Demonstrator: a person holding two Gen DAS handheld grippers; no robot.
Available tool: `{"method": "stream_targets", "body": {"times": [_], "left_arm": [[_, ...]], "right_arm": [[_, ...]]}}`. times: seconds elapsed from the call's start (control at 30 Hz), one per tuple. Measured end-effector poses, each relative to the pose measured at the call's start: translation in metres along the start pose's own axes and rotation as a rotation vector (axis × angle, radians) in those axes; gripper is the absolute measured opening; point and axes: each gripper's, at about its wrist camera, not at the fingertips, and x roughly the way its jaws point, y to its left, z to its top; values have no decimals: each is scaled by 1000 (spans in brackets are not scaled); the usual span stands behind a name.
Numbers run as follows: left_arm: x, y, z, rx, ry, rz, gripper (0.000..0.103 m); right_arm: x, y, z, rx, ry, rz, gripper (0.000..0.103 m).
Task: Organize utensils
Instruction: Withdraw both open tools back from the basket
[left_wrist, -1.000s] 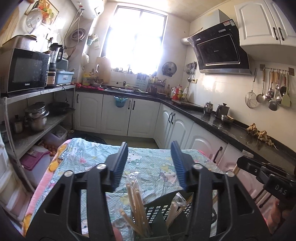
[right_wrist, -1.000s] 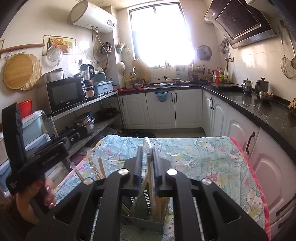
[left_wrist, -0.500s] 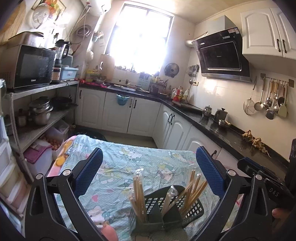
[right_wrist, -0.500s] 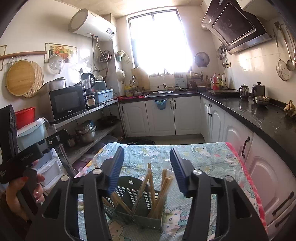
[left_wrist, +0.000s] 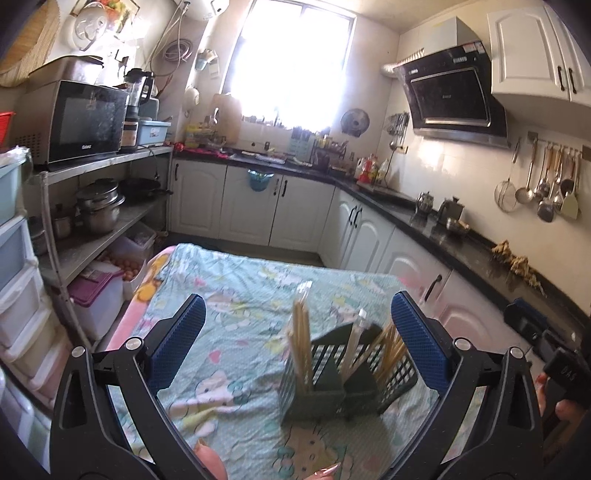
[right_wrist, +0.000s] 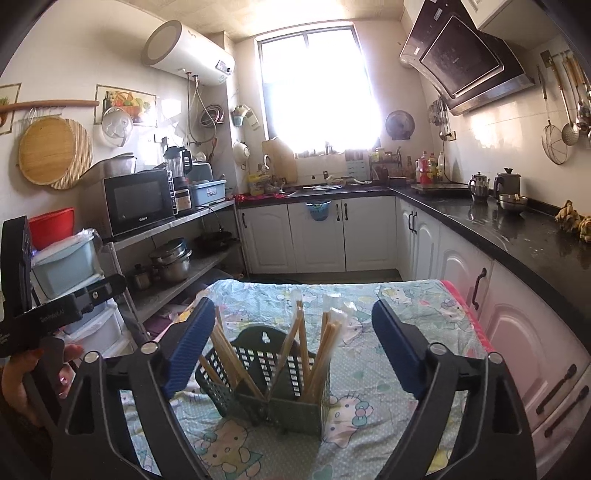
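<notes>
The utensil holder is standing on the surface with chopsticks upright inside. The left tongs are spread wide and empty; the right tongs are opening (nothing between them) and sitting nearer, directly behind it.

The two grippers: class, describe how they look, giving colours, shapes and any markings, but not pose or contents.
Each gripper, left and right, has black angular plastic arms with silver screws, and jaws faced with blue ribbed pads. Seen from the other camera, the handles are black, boxy blocks with small white lettering. The hand on the left one has painted nails.
</notes>
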Motion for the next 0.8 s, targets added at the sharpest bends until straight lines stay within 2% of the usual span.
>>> {"method": "stream_targets", "body": {"times": [0.27, 0.57, 0.7, 0.8], "left_arm": [[-4, 1, -35, 39, 75, 31, 93], [-2, 2, -81, 43, 170, 47, 93], [-6, 1, -101, 45, 174, 54, 93], [-11, 1, -114, 39, 147, 70, 93]], "right_arm": [[-3, 5, -40, -6, 72, -25, 94], [-9, 14, -87, 5, 168, -30, 97], [-14, 21, -106, -2, 185, -32, 97], [-21, 27, -122, -30, 167, -54, 97]]}}
